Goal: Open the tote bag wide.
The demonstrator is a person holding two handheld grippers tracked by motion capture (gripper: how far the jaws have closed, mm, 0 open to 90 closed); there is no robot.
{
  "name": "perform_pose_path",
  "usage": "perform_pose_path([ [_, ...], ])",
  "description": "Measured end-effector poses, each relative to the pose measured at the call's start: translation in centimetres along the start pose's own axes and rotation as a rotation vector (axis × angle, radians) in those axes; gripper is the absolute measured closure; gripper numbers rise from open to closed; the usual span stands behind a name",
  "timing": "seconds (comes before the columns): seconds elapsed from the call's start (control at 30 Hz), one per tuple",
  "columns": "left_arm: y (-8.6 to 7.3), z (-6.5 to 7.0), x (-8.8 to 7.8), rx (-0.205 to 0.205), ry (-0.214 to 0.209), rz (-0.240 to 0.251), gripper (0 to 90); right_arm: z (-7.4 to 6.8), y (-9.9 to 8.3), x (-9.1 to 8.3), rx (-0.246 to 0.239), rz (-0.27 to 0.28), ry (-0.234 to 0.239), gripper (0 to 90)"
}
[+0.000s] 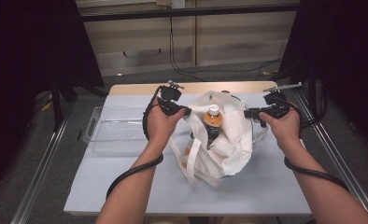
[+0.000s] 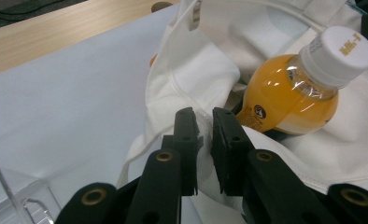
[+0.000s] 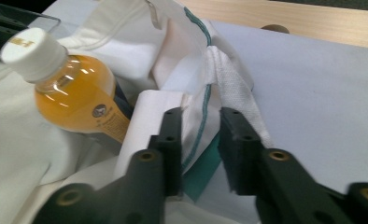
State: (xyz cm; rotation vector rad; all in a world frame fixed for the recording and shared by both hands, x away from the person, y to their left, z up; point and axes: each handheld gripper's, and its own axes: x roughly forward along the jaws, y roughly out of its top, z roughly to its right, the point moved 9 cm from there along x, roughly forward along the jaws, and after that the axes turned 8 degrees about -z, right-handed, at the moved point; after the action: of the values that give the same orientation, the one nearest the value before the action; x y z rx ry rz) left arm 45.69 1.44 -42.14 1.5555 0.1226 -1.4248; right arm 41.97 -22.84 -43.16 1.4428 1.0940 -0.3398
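A white cloth tote bag (image 1: pixel 229 149) lies on the pale table cover with its mouth held apart. Inside it stands a bottle of orange drink (image 1: pixel 213 122) with a white cap, leaning a little. My left gripper (image 1: pixel 187 112) is at the bag's left rim. In the left gripper view the jaws (image 2: pixel 204 116) are shut on a fold of that rim (image 2: pixel 196 70), with the bottle (image 2: pixel 289 93) just beyond. My right gripper (image 1: pixel 246 113) is at the right rim. In the right gripper view its jaws (image 3: pixel 201 114) pinch the green-stitched hem beside a strap (image 3: pixel 233 88), and the bottle (image 3: pixel 74 98) is to the left.
A clear plastic tray (image 1: pixel 112 130) sits on the table to the left of the bag; its corner (image 2: pixel 9 186) is close to my left gripper. A bare wooden strip (image 1: pixel 140 88) runs along the table's far edge. Metal rails flank both sides.
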Motion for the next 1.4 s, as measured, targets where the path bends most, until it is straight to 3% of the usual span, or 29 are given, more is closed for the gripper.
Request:
perform_pose_path([
  [0.07,-0.1,-0.2,0.0,-0.018,-0.004,0.005,81.6,0.0,-0.2,0.4,0.002,-0.011,0.001,79.3],
  [0.17,-0.4,-0.7,0.1,-0.003,0.009,-0.013,82.1,0.1,-0.2,0.6,0.003,-0.011,-0.005,80.1],
  [0.3,-0.7,-1.2,0.3,-0.022,0.014,-0.017,82.9,0.4,-0.3,0.9,0.003,-0.011,-0.002,84.1],
  [0.37,-1.2,-1.8,0.5,-0.008,0.036,-0.041,83.1,0.6,-0.4,1.0,0.011,-0.014,-0.005,84.3],
  [0.7,-2.3,-2.5,1.4,-0.020,0.039,-0.056,83.3,1.4,-1.4,1.8,0.041,-0.017,0.004,84.0],
  [0.83,-2.5,-2.8,1.6,0.000,0.057,-0.075,83.3,1.7,-1.8,1.9,0.047,-0.014,0.000,83.9],
  [1.4,-3.3,-3.5,2.5,-0.007,0.052,-0.080,83.3,2.4,-2.7,3.1,0.061,-0.042,-0.003,83.5],
])
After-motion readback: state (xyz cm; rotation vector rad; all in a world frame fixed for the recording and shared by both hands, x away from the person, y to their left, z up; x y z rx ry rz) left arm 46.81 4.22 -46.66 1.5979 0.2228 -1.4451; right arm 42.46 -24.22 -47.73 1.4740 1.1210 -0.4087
